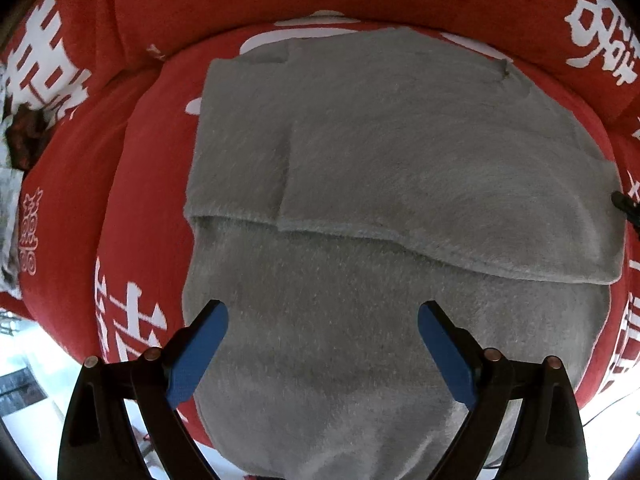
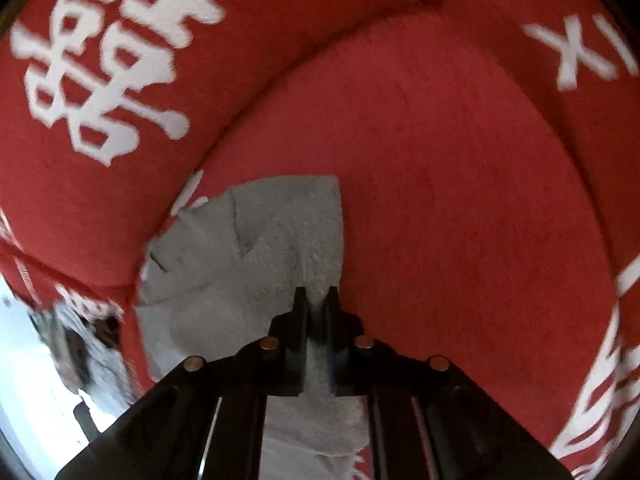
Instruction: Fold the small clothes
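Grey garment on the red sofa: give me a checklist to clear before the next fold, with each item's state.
1. Grey garment lies on the red sofa cover, partly folded, top layers lying flat: ok.
2. Left gripper open above the cloth, nothing between its pads: ok.
3. Right gripper nearly shut at the garment's edge: ok.
4. Cloth actually pinched between the right pads: cannot tell.
5. Free sofa surface beside the garment: ok.
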Tool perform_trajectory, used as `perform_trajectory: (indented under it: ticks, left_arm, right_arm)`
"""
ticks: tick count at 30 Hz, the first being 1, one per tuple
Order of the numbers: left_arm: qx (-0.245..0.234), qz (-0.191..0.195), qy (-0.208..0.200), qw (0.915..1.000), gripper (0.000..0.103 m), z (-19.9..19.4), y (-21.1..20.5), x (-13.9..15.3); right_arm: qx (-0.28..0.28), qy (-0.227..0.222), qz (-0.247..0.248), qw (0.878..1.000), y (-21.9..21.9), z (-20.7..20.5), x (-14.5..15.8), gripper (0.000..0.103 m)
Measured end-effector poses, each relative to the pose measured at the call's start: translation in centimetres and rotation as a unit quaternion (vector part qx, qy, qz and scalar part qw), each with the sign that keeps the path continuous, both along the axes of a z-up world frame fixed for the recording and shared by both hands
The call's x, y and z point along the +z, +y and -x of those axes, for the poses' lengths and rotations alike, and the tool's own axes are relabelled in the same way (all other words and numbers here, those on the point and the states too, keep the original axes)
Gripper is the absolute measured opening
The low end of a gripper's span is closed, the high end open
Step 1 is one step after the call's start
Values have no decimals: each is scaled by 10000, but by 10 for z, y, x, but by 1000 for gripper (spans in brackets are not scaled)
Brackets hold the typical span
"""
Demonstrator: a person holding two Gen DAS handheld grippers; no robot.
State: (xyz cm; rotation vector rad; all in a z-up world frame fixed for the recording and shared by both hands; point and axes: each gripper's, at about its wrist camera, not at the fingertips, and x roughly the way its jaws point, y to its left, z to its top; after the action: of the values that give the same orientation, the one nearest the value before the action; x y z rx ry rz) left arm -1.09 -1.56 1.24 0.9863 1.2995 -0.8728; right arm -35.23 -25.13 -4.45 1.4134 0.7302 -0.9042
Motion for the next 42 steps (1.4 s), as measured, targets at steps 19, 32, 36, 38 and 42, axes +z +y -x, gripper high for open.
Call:
perform_trajectory:
  ticks: [19, 32, 36, 38, 42]
  left_arm:
    - [-242, 123, -111, 9996, 96, 10, 14, 20]
    - [-610, 128, 33, 9980, 96, -2, 75, 22]
    - [-655, 113, 113, 9977, 96, -8, 99, 20]
    - [-688, 102, 139, 9975, 96, -10, 110, 17]
    - [-660, 67, 402, 9970, 96, -15, 133, 9]
  right_arm:
    - [1046, 936, 32, 9901, 87, -35, 57, 47]
    - [910, 701, -337, 9928, 175, -71, 50, 48]
    - [769, 643, -410, 9941, 203, -70, 51, 48]
    - [713, 650, -427, 9944, 216, -69, 49, 48]
    - [612, 585, -488, 9952, 235, -65, 43, 48]
